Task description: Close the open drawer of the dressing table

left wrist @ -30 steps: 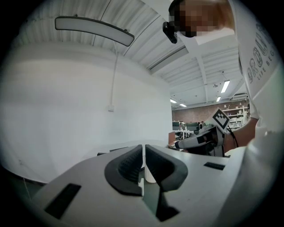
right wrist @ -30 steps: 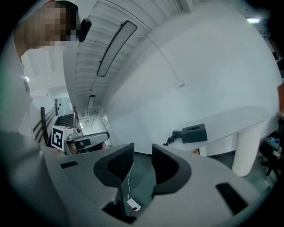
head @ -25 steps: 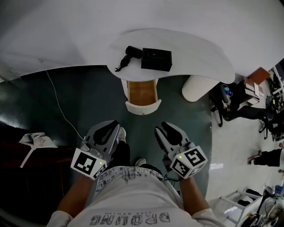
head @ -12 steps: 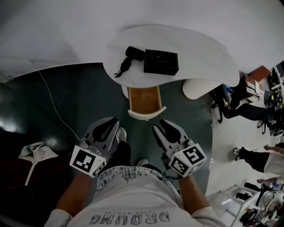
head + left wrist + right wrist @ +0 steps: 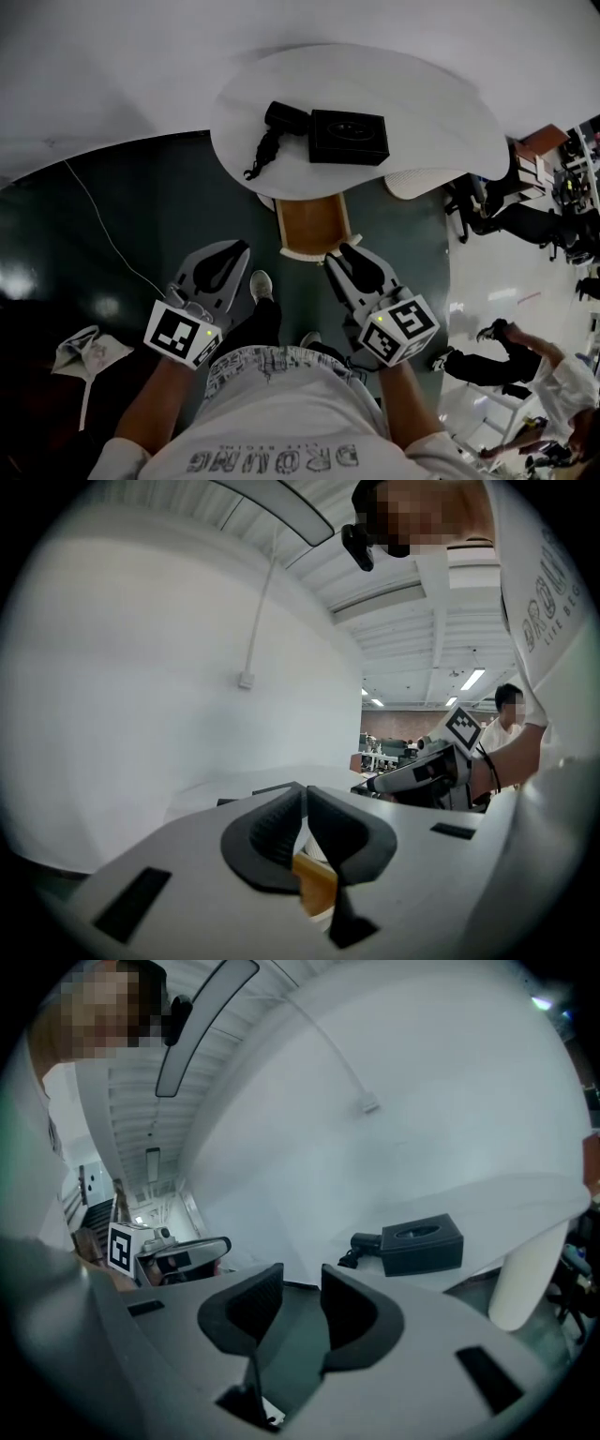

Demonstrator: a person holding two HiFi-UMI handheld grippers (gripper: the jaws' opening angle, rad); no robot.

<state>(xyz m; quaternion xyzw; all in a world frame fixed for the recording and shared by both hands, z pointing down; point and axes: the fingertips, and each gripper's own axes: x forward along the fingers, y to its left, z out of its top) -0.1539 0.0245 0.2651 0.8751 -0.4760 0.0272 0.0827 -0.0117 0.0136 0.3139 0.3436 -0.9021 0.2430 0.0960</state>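
Note:
The white dressing table (image 5: 422, 94) stands ahead of me. Its open drawer (image 5: 312, 223), wooden inside with a white front (image 5: 302, 254), juts out toward me. My right gripper (image 5: 339, 255) is open and empty, its tips beside the right corner of the drawer front; whether they touch it I cannot tell. My left gripper (image 5: 228, 251) hovers over the dark floor to the left of the drawer, apart from it. In the left gripper view the left gripper (image 5: 305, 794) has its pads meeting at the tips, and the drawer's wood (image 5: 315, 883) shows below them. The right gripper (image 5: 302, 1279) shows a gap between its pads.
On the tabletop lie a black box (image 5: 349, 137) and a black hair dryer (image 5: 279, 116) with its cord. A white stool (image 5: 417, 181) stands under the table's right side. A thin cable (image 5: 103, 230) and a cloth (image 5: 84, 347) lie on the floor at left. People and chairs are at far right.
The table and drawer have come closer and larger in the head view. Both grippers have advanced toward the drawer; the right one has come up beside the drawer front.

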